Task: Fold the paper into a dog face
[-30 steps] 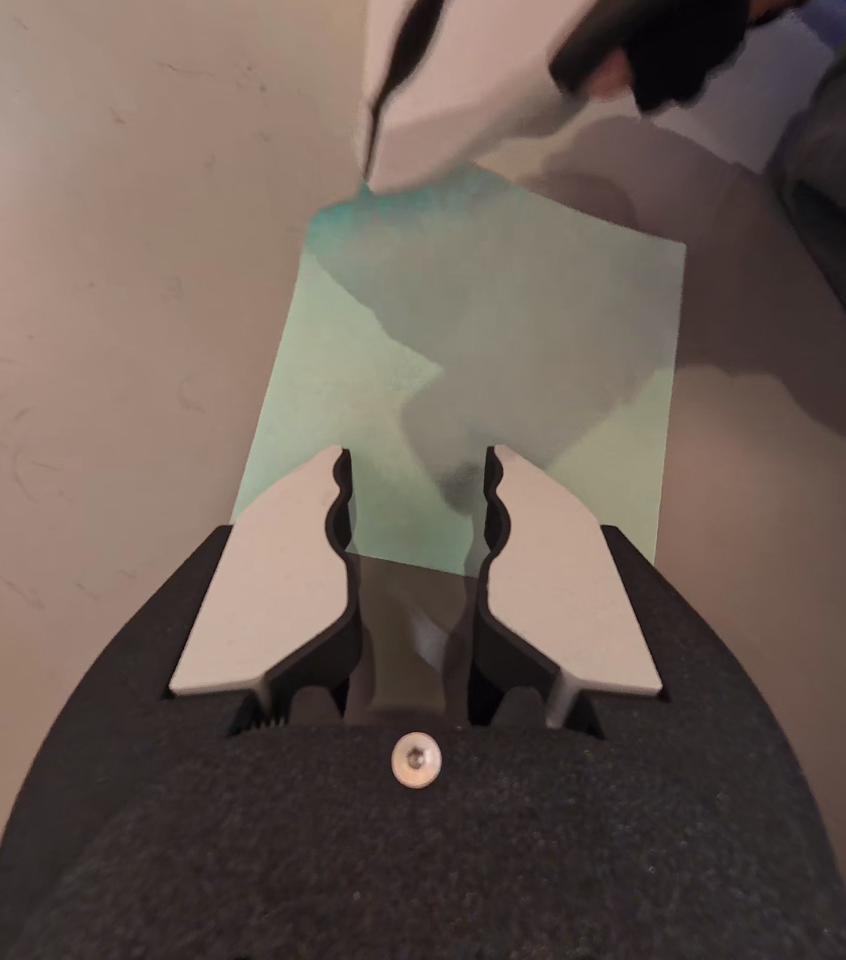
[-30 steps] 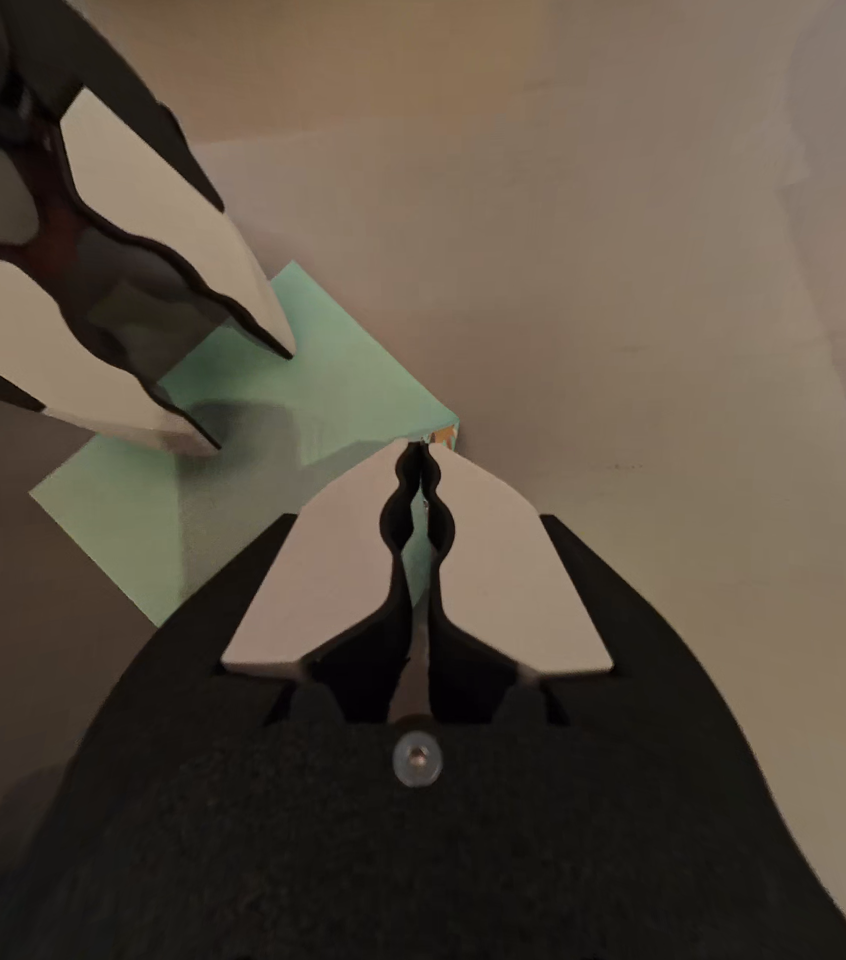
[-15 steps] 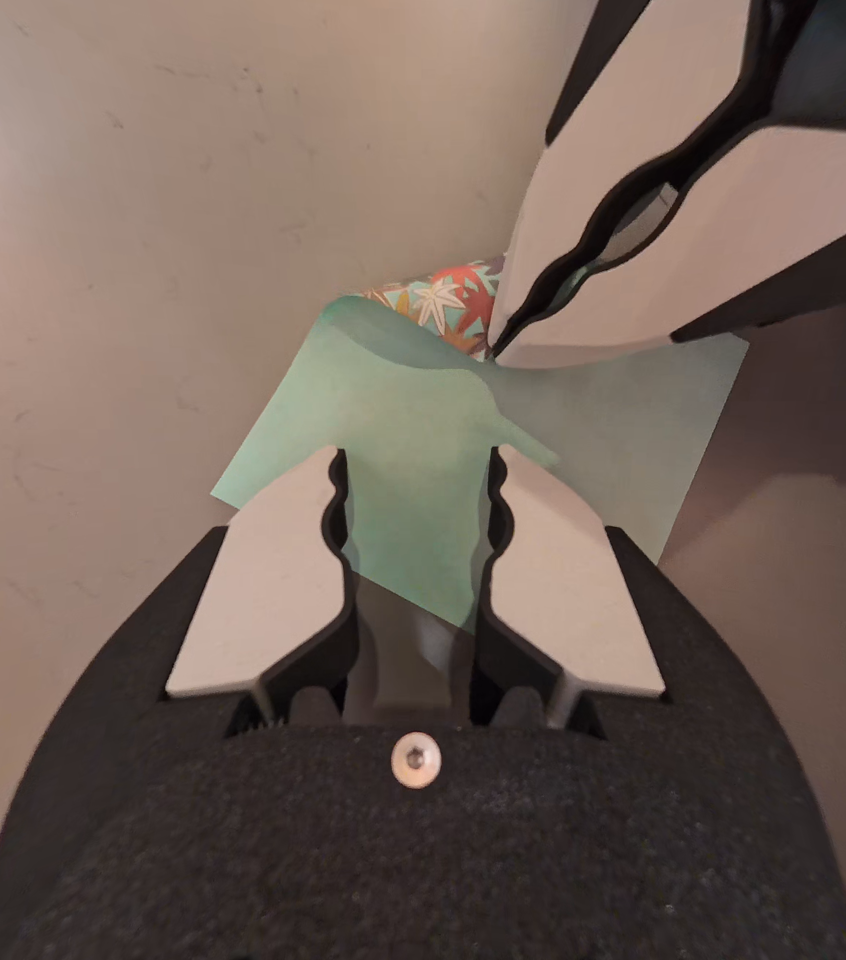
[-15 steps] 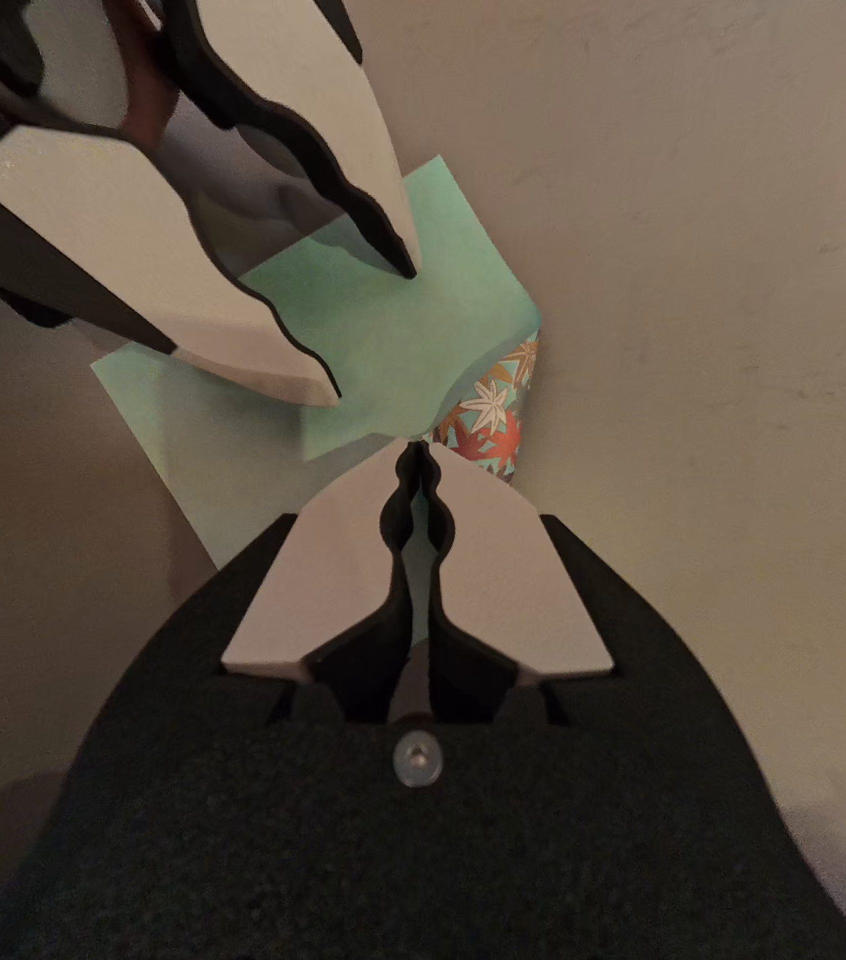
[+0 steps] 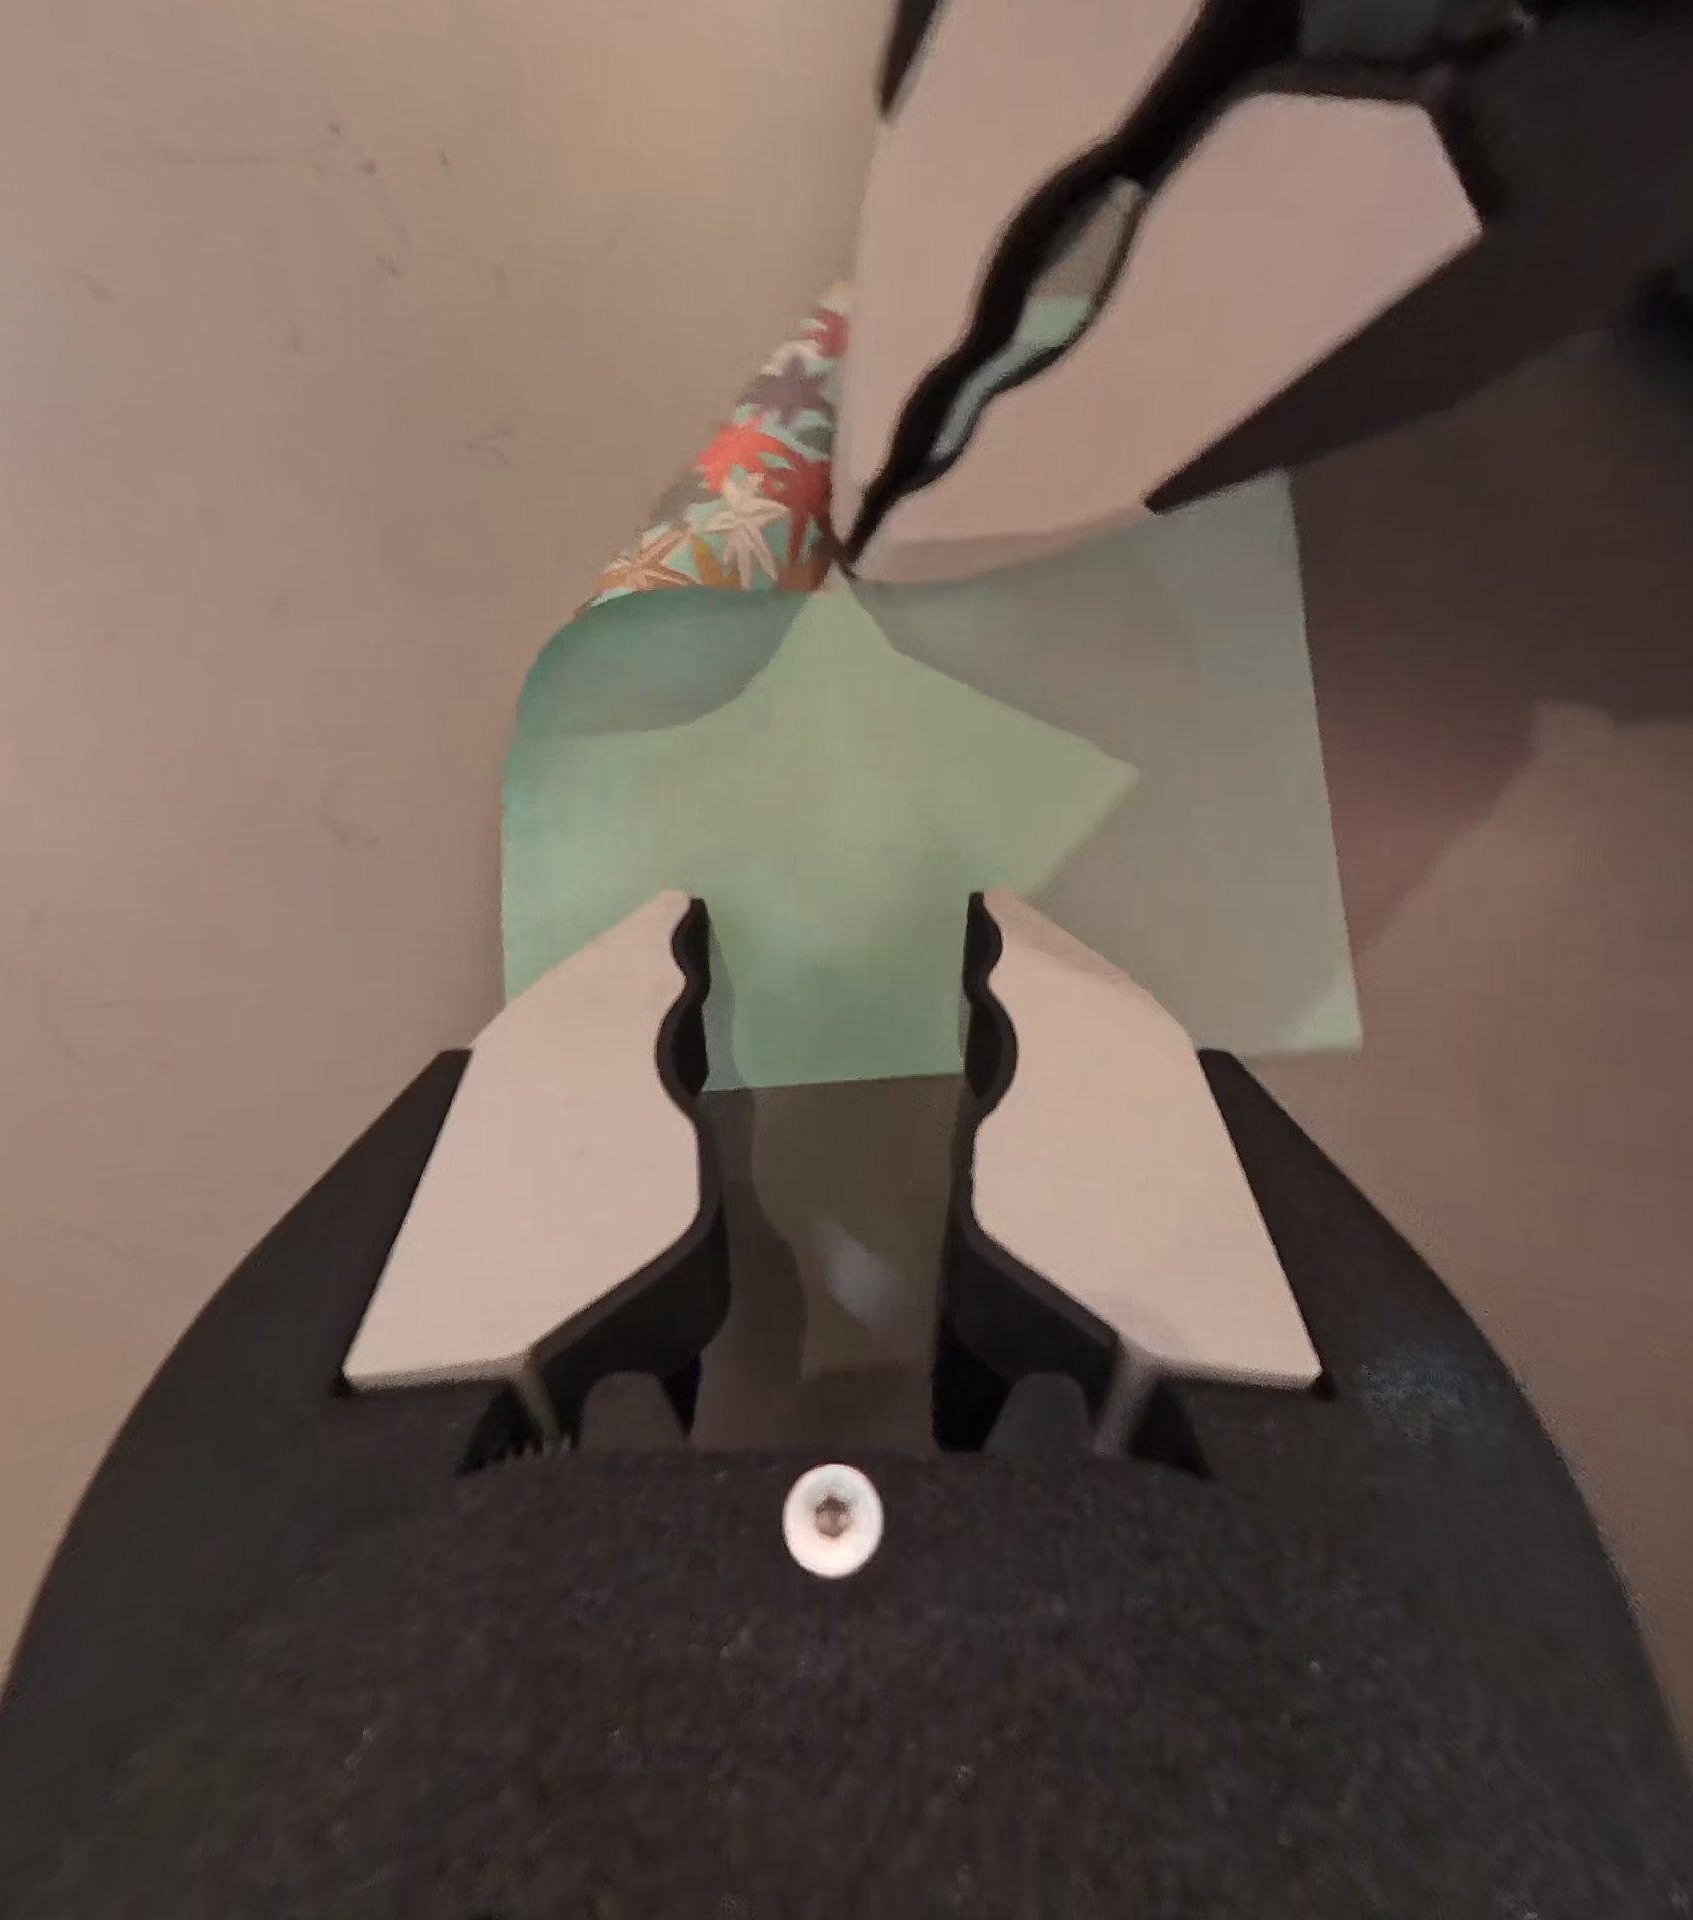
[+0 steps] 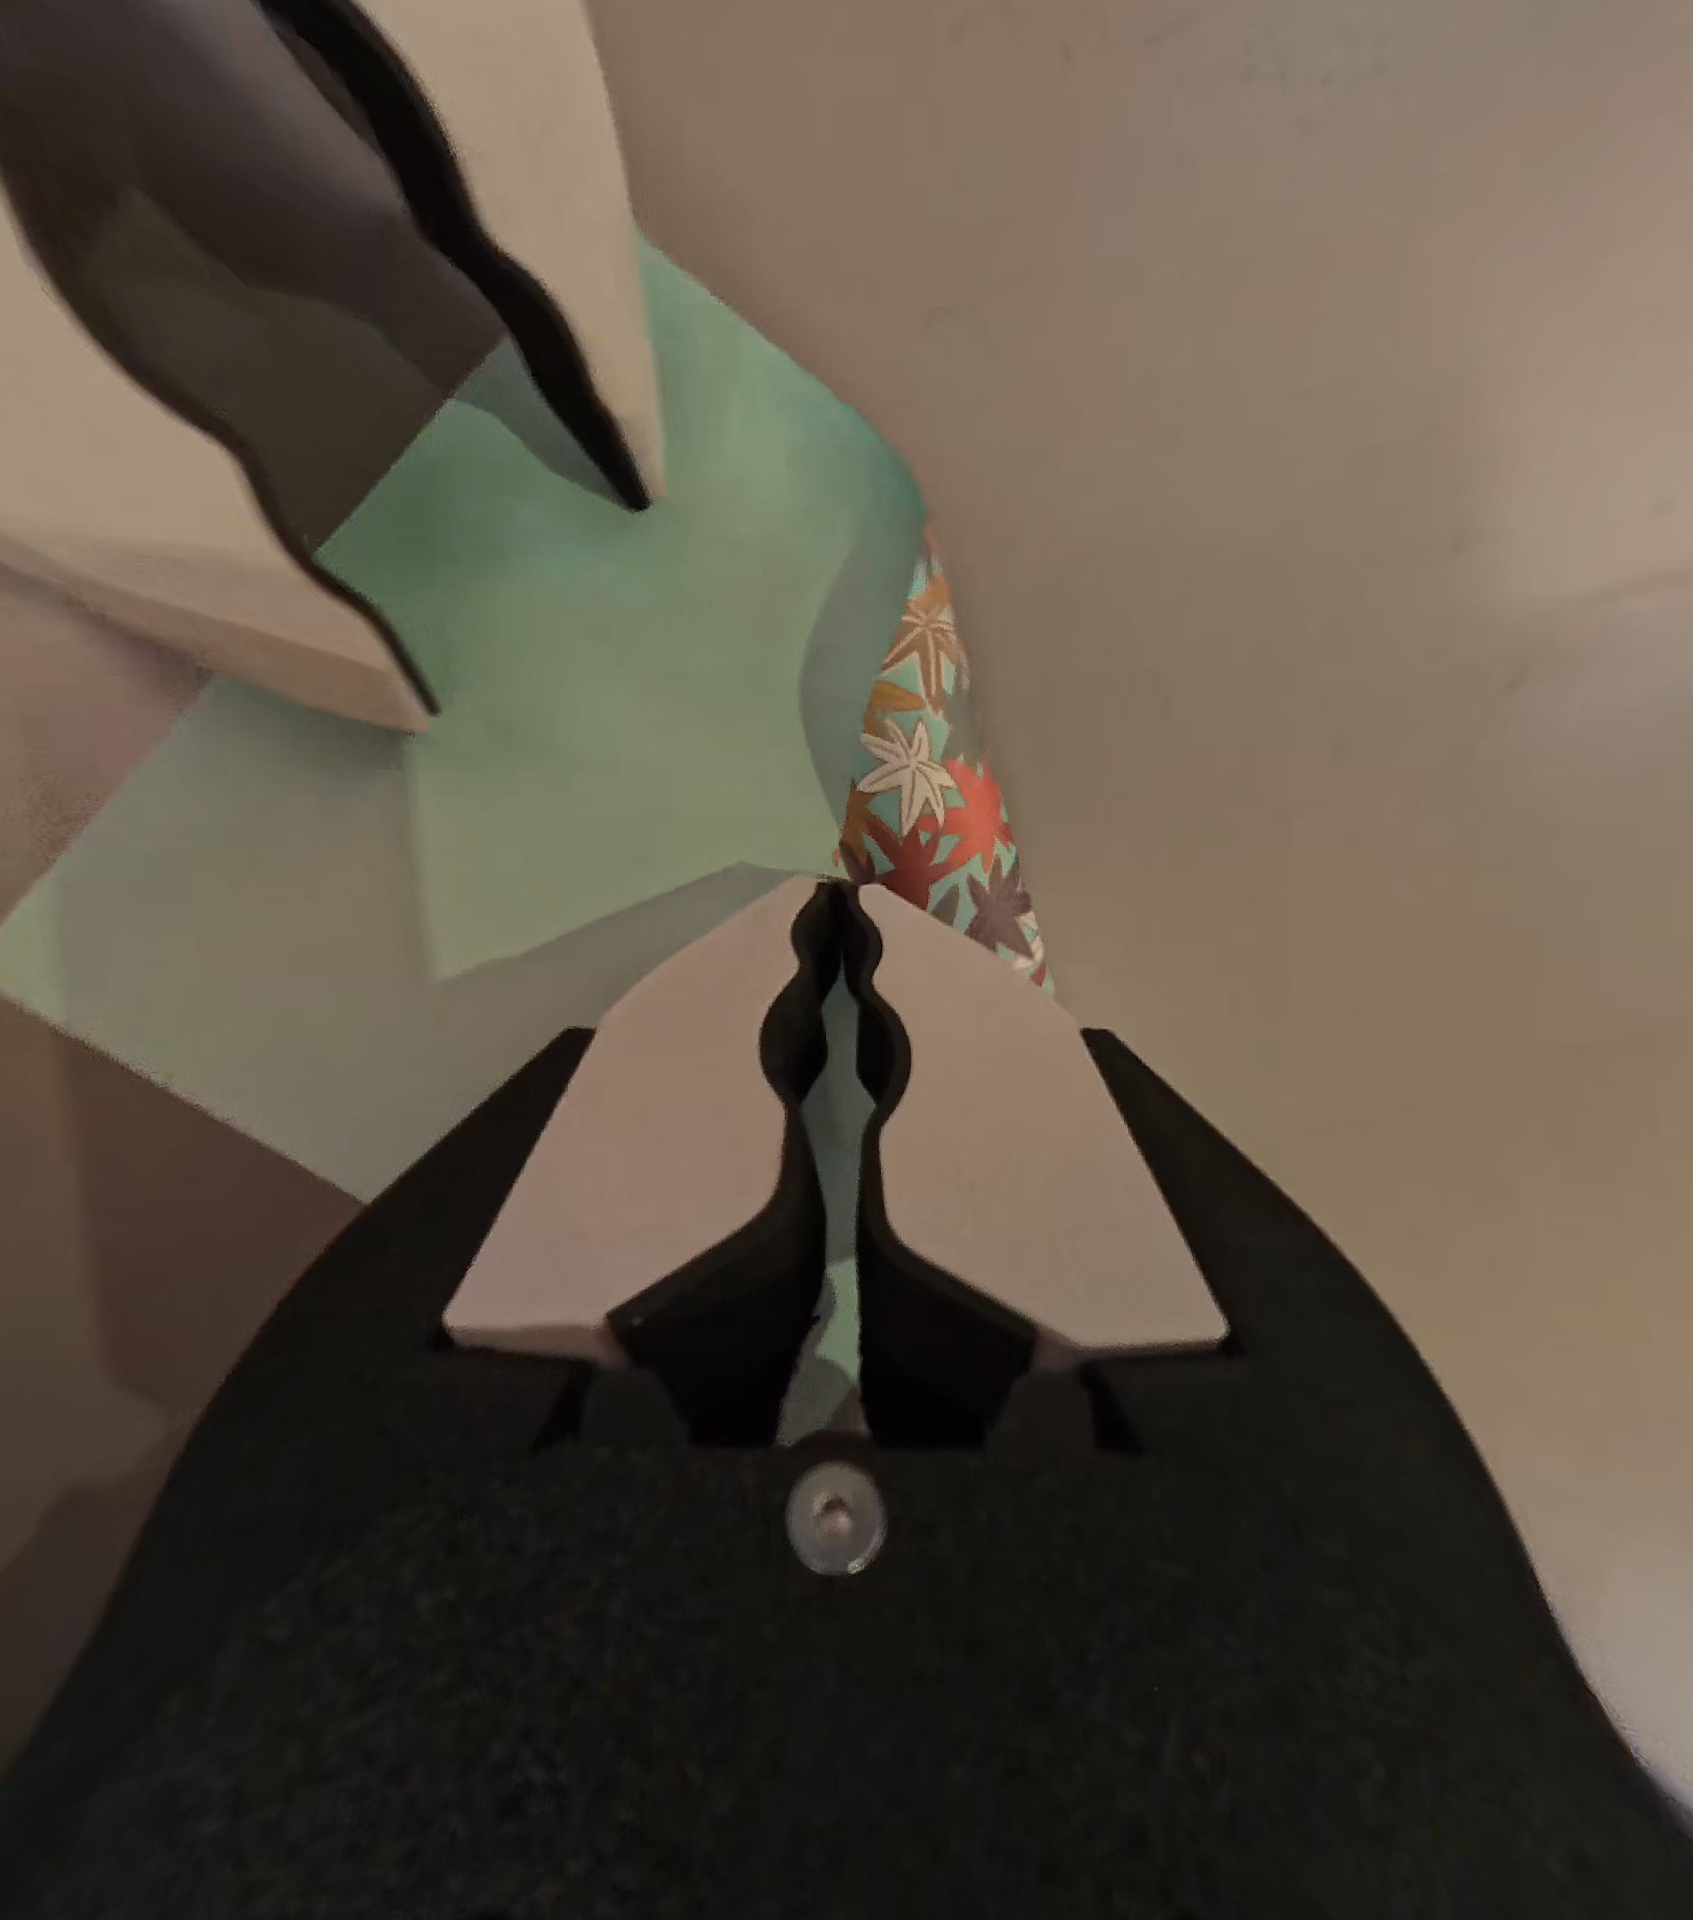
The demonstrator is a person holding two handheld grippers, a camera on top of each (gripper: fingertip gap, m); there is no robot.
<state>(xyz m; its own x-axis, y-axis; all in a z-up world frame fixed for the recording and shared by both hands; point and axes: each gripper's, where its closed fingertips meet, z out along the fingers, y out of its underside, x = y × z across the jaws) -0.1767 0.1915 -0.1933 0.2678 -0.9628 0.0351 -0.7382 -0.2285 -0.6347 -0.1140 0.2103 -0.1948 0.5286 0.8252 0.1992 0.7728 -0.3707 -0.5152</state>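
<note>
A pale beige table (image 5: 198, 520) with faint scuffs carries everything here. Flat on it lies the mint-green paper (image 5: 821, 831), one corner at twelve o'clock curling up off the surface to show a leaf-patterned underside. Shadows darken the tabletop at three o'clock.

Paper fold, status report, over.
Right tongs shut on paper corner, lifting it, patterned side showing. Left tongs open over paper. Nothing in the way.
</note>
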